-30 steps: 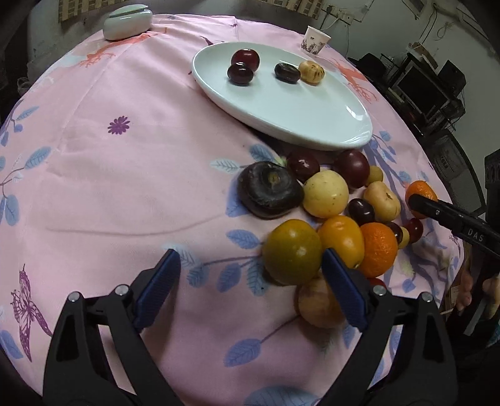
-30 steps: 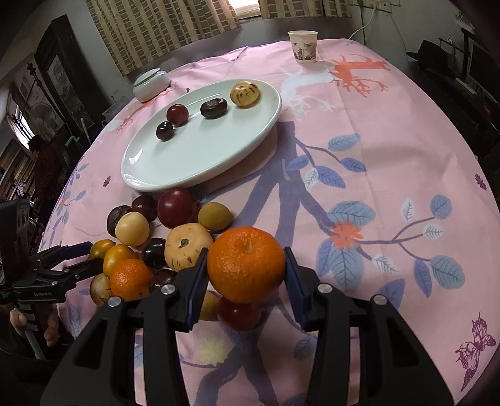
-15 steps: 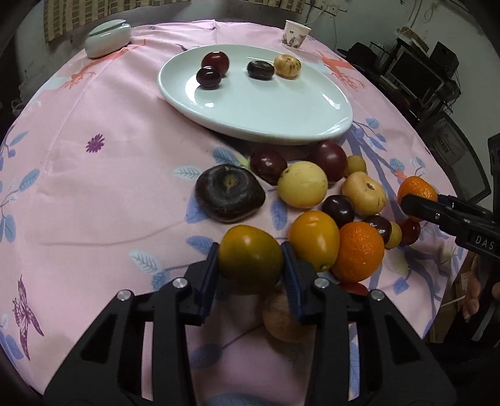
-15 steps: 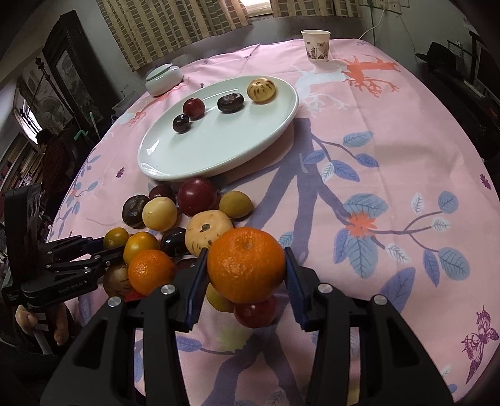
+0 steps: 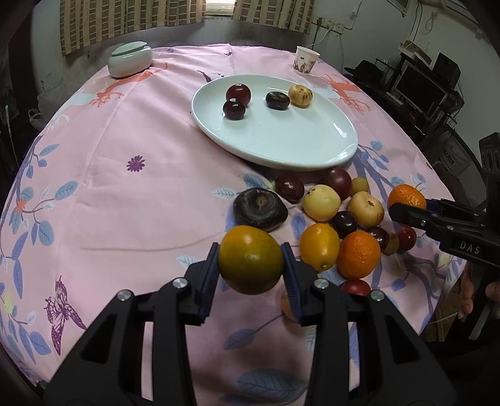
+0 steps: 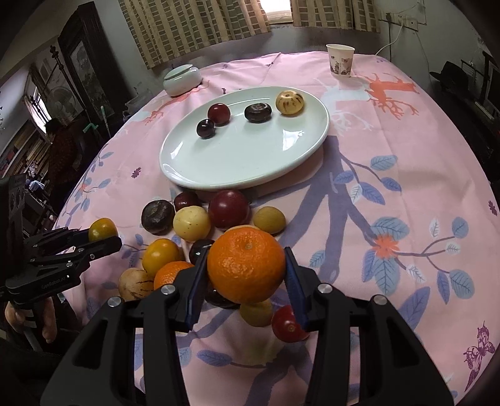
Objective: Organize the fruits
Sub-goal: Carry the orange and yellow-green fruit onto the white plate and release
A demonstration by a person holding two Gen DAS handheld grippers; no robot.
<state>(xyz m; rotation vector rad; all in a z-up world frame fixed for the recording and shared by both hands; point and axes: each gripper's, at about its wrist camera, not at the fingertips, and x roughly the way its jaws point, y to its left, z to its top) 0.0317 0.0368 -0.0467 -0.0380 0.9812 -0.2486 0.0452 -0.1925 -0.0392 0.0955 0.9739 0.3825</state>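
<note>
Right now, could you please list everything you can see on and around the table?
Tablecloth: one, pink with leaf print, covers the table.
Plate: one, white, oval, mid-table.
Plate fruits: four, two dark red, one dark brown, one pale yellow, far half of the plate.
Loose fruits: about a dozen, mixed colours, some hidden, heaped on the cloth before the plate.
Lidded jar: one, pale green, far left.
Paper cup: one, white, patterned, far right.
Curtains: checked, behind the table.
Left gripper: black, blue fingers, clamps a green-orange fruit.
Right gripper: same, clamps an orange mandarin.
</note>
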